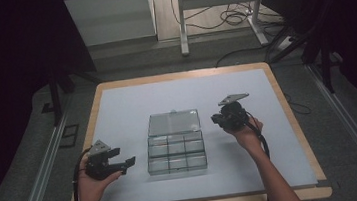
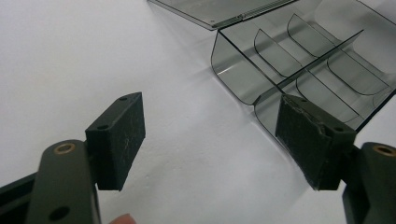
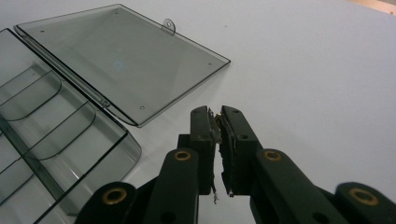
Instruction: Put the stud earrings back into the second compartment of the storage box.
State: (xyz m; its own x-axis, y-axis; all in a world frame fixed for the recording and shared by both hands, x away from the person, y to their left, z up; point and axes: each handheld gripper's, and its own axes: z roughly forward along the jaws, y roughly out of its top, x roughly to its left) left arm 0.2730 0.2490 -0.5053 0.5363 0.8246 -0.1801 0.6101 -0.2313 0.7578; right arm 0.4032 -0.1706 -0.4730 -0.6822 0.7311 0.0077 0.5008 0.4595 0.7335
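Left gripper (image 1: 122,156) from the high view sits at the near-left of the white table mat (image 1: 116,102), jaws spread wide with nothing between them, pointing toward the clear compartment box (image 1: 177,156) in the middle, near it but not touching. Right gripper (image 1: 217,119) is held up off to the box's right, level with the flipped-open lid (image 1: 174,122), which lies flat on the mat behind the tray. Moving to the left gripper view, the two black pads (image 2: 122,135) stand well apart and empty, and the box (image 2: 261,70) is just ahead on the right, smoky thin walls with curved dividers, nothing in the compartments that I can see. Over in the right gripper view, that gripper (image 3: 218,122) is pinched shut on nothing, with what looks like frayed pad lining showing between the jaws, and the lid (image 3: 121,60) with its little latch tab (image 3: 168,24) lies flat just ahead on the left. My read: this thing is light, rigid, slick plastic, so it'll probably skate on the mat if nudged. I'd pinch the tab or the lid's free edge, and steady the tray by an outer wall with the open gripper. Thin walls might crack if squeezed hard.
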